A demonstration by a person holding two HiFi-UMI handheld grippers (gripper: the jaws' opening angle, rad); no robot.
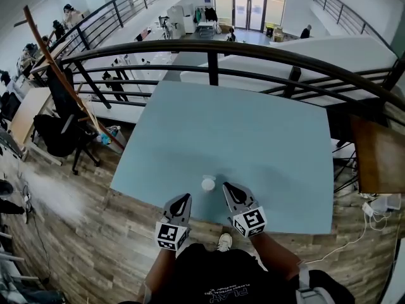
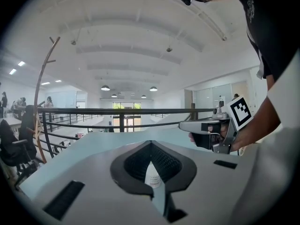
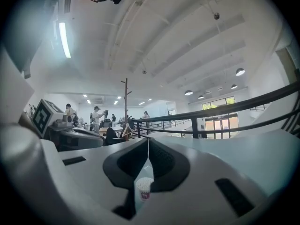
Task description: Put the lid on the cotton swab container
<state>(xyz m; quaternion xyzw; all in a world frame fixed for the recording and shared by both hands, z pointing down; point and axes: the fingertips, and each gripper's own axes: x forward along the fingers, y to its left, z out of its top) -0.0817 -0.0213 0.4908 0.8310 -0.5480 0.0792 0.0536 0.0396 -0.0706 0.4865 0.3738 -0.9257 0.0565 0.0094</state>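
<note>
A small white cotton swab container point(image 1: 208, 183) stands upright near the front edge of the light blue table point(image 1: 253, 138). In the right gripper view the container point(image 3: 144, 189) shows swab tips at its open top. The left gripper view shows the container point(image 2: 153, 174) low between the jaw bases. No separate lid shows in any view. My left gripper point(image 1: 183, 199) hangs just left of and nearer than the container, jaws shut and empty. My right gripper point(image 1: 228, 188) is just right of it, jaws together with nothing held. Neither touches the container.
A dark metal railing point(image 1: 215, 49) runs along the table's far edge, with a lower floor beyond. A brown table point(image 1: 380, 154) stands at the right and an office chair point(image 1: 60, 135) at the left. The person's shoe point(image 1: 224, 241) is below the table's front edge.
</note>
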